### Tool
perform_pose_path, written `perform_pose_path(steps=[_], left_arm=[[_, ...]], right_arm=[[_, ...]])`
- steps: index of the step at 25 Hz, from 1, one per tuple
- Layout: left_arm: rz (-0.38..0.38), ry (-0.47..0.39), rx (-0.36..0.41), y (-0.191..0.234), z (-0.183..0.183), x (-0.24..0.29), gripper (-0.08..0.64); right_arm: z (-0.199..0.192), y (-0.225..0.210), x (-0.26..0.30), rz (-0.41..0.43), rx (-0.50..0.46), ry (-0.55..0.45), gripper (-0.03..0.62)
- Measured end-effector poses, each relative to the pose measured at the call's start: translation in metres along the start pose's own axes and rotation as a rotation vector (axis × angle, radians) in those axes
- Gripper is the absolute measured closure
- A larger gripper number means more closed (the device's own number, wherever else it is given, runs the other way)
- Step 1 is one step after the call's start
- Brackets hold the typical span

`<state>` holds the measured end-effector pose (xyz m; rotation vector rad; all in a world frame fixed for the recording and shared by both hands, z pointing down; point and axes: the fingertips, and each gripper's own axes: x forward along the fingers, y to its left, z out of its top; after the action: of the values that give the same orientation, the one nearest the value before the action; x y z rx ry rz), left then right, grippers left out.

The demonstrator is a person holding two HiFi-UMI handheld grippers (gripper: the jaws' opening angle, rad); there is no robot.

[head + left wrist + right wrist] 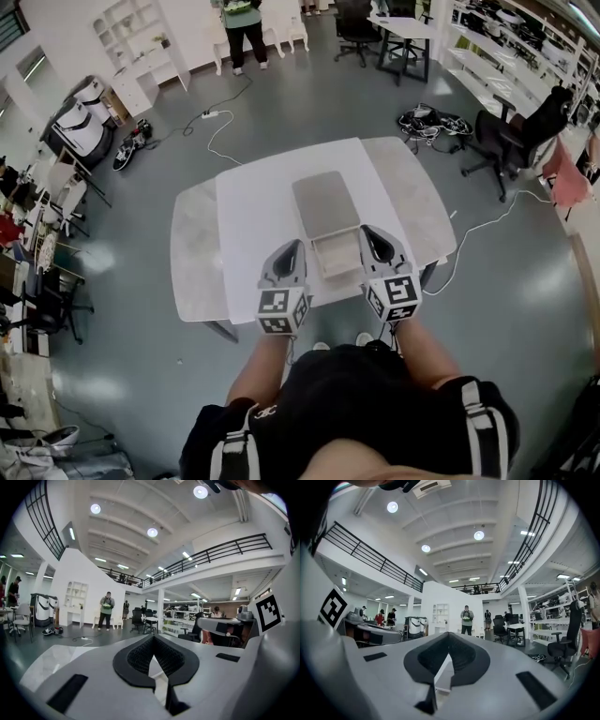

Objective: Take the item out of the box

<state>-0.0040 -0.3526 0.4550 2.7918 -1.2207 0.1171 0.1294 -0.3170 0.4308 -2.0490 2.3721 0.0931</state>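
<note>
Head view: the box (337, 274) sat open at the near edge of the white worktop (253, 225), its lid (325, 204) folded flat away from the person. The left gripper (295, 246) and right gripper (367, 232) flanked it, one just beside each side wall. The inside looked pale and flat, and the item could not be picked out from here; by my reckoning it was yet to come out.

The danger: both pairs of fingers were clenched on nothing. Going in like that would only shove the light box along the worktop or off its near edge. They needed to part first.

Left gripper view: the left gripper (152, 639) had its fingers pressed tip to tip, nothing caught between them. It looked out level over the room, with only a pale sliver showing through the hollow behind the tips.

Right gripper view: the right gripper (449, 641) was the same, fingers clamped together and empty, aimed level across the floor. Both forearms reached forward from the body, roughly parallel.
</note>
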Motion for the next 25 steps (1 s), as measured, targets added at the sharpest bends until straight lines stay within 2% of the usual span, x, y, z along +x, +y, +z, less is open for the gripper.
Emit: perform_pose_path(steps=[5, 10, 15, 25], left_arm=[[0.026, 0.001, 0.007, -0.019, -0.001, 0.012, 0.555], [0.072, -0.009, 0.010, -0.012, 0.001, 0.011, 0.555], [0.130, 0.007, -0.020, -0.002, -0.006, 0.001, 0.555], [0.245, 0.033, -0.064, 0.020, -0.016, -0.030, 0.555]], right_arm=[[-0.008, -0.019, 0.006, 0.096, -0.075, 0.045, 0.580], [-0.046, -0.007, 0.017, 0.303, -0.174, 0.205, 0.577], [-0.076, 0.004, 0.016, 0.462, -0.299, 0.339, 0.478], [-0.135, 0.026, 0.027, 0.653, -0.495, 0.524, 0.466]])
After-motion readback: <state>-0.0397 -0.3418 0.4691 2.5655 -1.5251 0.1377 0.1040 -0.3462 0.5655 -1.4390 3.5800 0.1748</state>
